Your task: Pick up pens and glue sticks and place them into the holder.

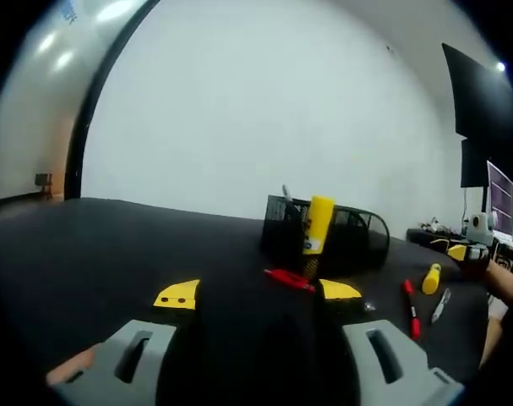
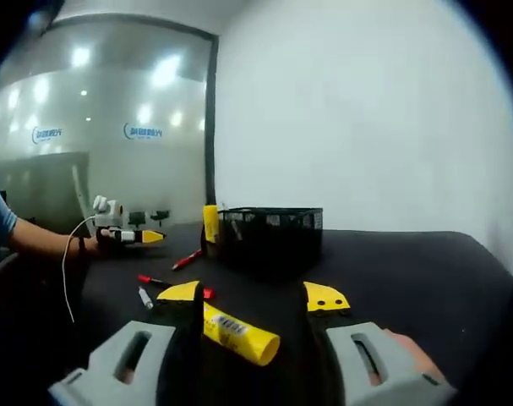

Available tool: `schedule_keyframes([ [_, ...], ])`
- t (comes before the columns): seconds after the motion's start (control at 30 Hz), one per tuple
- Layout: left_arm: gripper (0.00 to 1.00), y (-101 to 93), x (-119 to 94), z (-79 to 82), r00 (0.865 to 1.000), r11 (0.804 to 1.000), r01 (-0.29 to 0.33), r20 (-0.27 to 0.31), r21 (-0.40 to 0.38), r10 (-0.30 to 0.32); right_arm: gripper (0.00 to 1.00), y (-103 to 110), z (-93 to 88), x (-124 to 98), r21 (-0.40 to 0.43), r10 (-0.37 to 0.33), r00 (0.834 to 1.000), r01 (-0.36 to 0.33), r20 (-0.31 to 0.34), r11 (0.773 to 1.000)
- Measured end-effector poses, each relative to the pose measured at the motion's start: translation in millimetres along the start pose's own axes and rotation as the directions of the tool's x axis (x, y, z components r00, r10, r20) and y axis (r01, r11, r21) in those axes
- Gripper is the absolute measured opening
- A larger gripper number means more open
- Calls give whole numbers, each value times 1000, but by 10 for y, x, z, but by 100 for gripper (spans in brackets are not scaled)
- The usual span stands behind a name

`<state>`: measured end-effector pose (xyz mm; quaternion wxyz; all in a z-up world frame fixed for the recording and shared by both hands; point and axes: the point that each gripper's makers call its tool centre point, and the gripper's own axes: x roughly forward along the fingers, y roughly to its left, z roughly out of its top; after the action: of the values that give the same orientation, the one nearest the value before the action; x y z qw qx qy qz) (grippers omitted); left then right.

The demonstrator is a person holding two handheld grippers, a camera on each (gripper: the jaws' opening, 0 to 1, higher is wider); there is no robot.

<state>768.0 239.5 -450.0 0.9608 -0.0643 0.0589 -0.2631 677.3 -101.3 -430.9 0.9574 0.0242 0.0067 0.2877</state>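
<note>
Right now our right gripper (image 2: 253, 298) has its jaws spread wide, with a yellow glue stick (image 2: 239, 333) lying loose between them on the black table (image 2: 408, 271). Our left gripper (image 1: 256, 293) is spread too, holding nothing. A red pen (image 1: 290, 280) lies just in front of the black mesh holder (image 1: 324, 234). Another yellow glue stick (image 1: 317, 225) stands against the holder. More pens (image 1: 411, 309) lie beside the holder.

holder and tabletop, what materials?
The black rectangular mesh holder looks like painted wire mesh, probably metal: the light wall shows through its fine grid. The black tabletop looks like matte cloth or a mat, with no glare; I can't tell which.
</note>
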Motion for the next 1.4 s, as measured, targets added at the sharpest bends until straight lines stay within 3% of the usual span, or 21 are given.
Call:
schedule_keyframes([
  [0.17,52,-39,-19,26,1000,1000,11,7,12,-12,42,-25,95,-26,27,-3,999,1,49,1000],
  [0.27,50,-120,-54,126,997,997,77,19,-13,-77,40,-17,159,-84,42,-6,996,2,88,999],
  [0.3,50,-147,-47,159,995,995,98,5,8,-98,39,-34,180,-91,49,-13,995,8,98,999],
  [0.37,49,-182,-58,221,993,986,114,-42,122,-110,39,-59,213,-100,56,-19,993,13,115,998],
  [0.47,49,-299,-76,403,986,969,164,-57,182,-156,38,-82,242,-101,67,-22,991,13,130,998],
  [0.57,48,-325,-77,598,983,942,183,-80,283,-167,37,-89,251,-103,73,-23,991,13,135,997],
  [0.7,39,-315,-39,735,970,879,239,-146,412,-196,36,-110,221,-93,77,-30,992,21,121,997],
  [0.77,39,-316,10,723,956,809,287,-208,514,-207,36,-109,223,-90,77,-27,992,18,122,997],
  [0.8,38,-308,37,687,951,785,297,-244,544,-191,36,-109,224,-90,78,-28,992,18,123,997],
  [0.9,37,-329,88,478,909,659,392,-382,642,-169,35,-133,238,-96,83,-35,991,24,131,996],
  [0.97,34,-403,92,300,862,557,484,-477,675,-171,35,-135,249,-101,89,-35,990,23,137,996],
  [1.0,34,-428,110,239,848,523,508,-503,685,-164,34,-135,253,-103,92,-32,990,20,139,996],
  [1.13,34,-516,222,148,833,363,542,-543,758,-109,34,-114,256,-105,87,-26,990,14,141,996],
  [1.2,33,-579,271,137,824,346,556,-556,755,-109,33,-110,256,-105,84,-25,990,13,141,996],
  [1.27,32,-647,317,132,811,317,577,-573,753,-116,33,-103,260,-105,85,-20,990,8,143,996],
  [1.3,31,-674,313,112,794,285,601,-597,746,-111,33,-101,261,-105,85,-19,989,7,143,996],
  [1.33,30,-716,311,77,768,271,635,-628,724,-123,33,-100,260,-106,84,-18,990,6,143,996],
  [1.37,28,-758,300,57,753,266,654,-644,708,-136,33,-94,260,-106,84,-15,990,3,143,997],
  [1.4,28,-813,297,10,719,249,692,-679,678,-149,33,-90,261,-108,83,-14,989,2,144,997],
])
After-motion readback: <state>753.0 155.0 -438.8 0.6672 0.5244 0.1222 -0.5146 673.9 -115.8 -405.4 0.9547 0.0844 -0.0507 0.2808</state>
